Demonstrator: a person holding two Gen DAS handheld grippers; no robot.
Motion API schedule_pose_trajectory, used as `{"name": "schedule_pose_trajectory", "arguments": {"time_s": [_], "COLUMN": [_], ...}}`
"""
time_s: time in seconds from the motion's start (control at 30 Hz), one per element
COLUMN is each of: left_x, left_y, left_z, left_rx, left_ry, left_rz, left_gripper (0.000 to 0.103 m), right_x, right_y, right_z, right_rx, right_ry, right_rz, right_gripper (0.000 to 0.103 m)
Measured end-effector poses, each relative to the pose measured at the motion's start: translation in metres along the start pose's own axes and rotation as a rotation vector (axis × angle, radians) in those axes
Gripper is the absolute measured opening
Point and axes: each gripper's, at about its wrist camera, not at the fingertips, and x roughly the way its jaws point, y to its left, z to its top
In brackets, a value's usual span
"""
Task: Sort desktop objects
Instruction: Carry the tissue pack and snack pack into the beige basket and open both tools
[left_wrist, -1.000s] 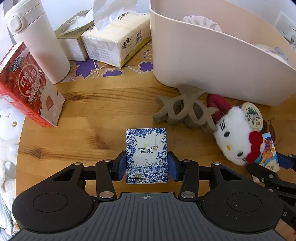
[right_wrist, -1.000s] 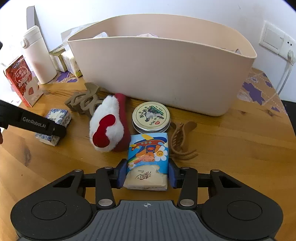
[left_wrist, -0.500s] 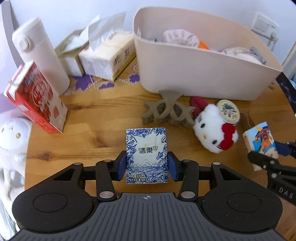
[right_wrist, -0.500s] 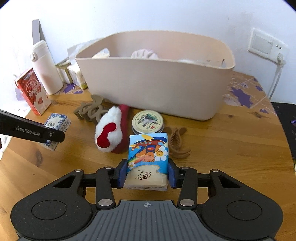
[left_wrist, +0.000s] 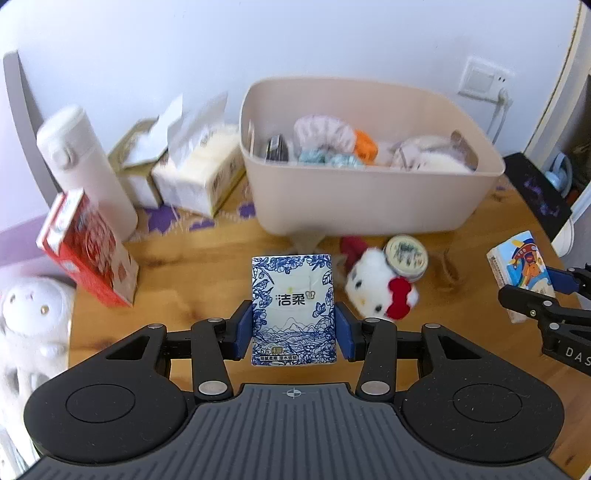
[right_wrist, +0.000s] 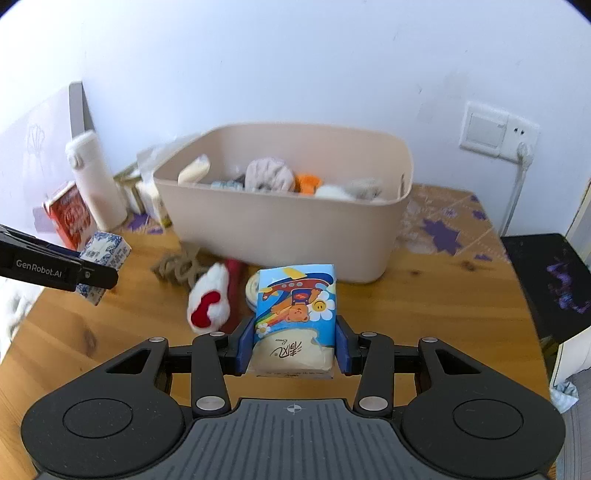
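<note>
Blue fingers (left_wrist: 244, 329) pinch floral tissue pack (left_wrist: 293, 310) | right fingers (right_wrist: 341, 345) pinch cartoon tissue pack (right_wrist: 295, 317)

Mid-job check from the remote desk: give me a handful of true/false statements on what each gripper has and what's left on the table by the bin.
1. The left gripper is shut on the blue floral tissue pack. True.
2. The right gripper is open. False: it is shut on the cartoon tissue pack.
3. The beige bin already holds several items. True.
4. The Hello Kitty plush lies inside the bin. False: it lies on the wooden table in front of the bin.
5. The round tin sits on the table beside the plush. True.
</note>
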Motion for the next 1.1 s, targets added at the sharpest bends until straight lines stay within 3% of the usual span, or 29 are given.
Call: {"name": "schedule_pose_trajectory", "arguments": {"time_s": [0.63, 0.83, 1.1], "left_x": [-0.029, -0.014, 0.027], "left_y": [-0.007, -0.013, -0.023], "left_z": [0.077, 0.102, 0.132], "left_rx": [-0.001, 0.001, -0.017], "left_ry": [-0.172, -0.194, -0.173], "left_rz": [-0.019, -0.005, 0.013], "left_gripper": [0.046, 0.046, 0.046], "right_x": [-0.041, -0.029, 0.005], "right_y": [-0.033, -0.038, -0.041], "right_z": [0.092, 0.122, 0.141], "right_rx": [-0.067, -0.101, -0.150], "right_ry": [-0.228, -0.260, -0.234], "right_rz": [-0.032, -0.052, -0.069], "right_gripper": [0.041, 0.041, 0.041]}}
